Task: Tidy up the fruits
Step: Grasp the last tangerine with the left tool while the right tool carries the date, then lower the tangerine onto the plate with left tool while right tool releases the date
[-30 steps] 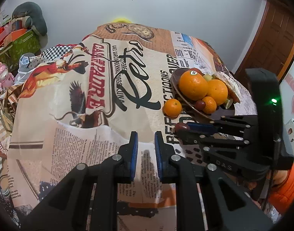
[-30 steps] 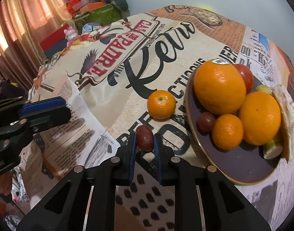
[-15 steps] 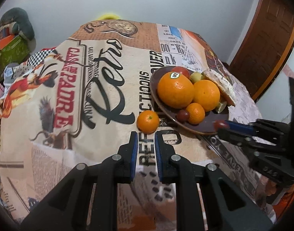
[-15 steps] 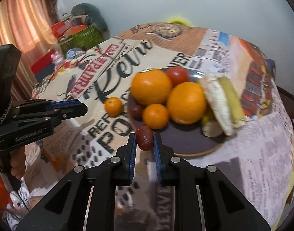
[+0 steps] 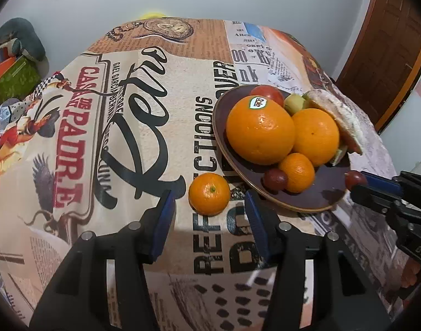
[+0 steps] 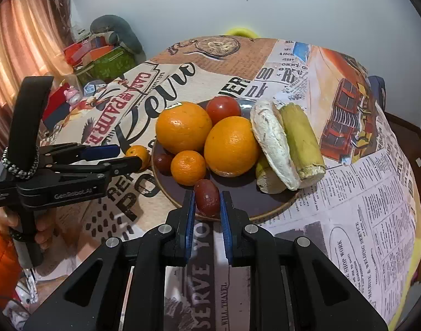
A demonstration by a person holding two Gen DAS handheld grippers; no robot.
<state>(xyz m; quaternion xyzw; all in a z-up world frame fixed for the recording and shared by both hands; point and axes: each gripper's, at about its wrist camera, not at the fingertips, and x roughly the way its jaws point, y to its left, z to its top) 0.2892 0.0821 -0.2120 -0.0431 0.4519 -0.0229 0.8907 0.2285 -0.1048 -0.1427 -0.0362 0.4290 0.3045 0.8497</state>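
Observation:
A dark plate (image 5: pixel 315 195) (image 6: pixel 238 201) holds two big oranges (image 5: pixel 260 129), a small mandarin (image 6: pixel 188 167), a tomato (image 6: pixel 222 109), a dark red date (image 5: pixel 275 179) and peeled banana pieces (image 6: pixel 301 140). A loose mandarin (image 5: pixel 209 193) (image 6: pixel 138 154) lies on the tablecloth left of the plate. My left gripper (image 5: pixel 209 207) (image 6: pixel 113 155) is open, its jaws on either side of the loose mandarin. My right gripper (image 6: pixel 207 201) (image 5: pixel 356 182) is shut on another dark red date (image 6: pixel 207 197) over the plate's near rim.
The round table wears a printed newspaper-style cloth (image 5: pixel 127 110). Boxes and a plush toy (image 6: pixel 105 52) sit beyond the table's left side. A wooden door (image 5: pixel 384 47) stands at the right. A curtain (image 6: pixel 20 41) hangs at the far left.
My left gripper has opened and moved forward to straddle the loose mandarin. My right gripper has carried the date in over the plate's near rim.

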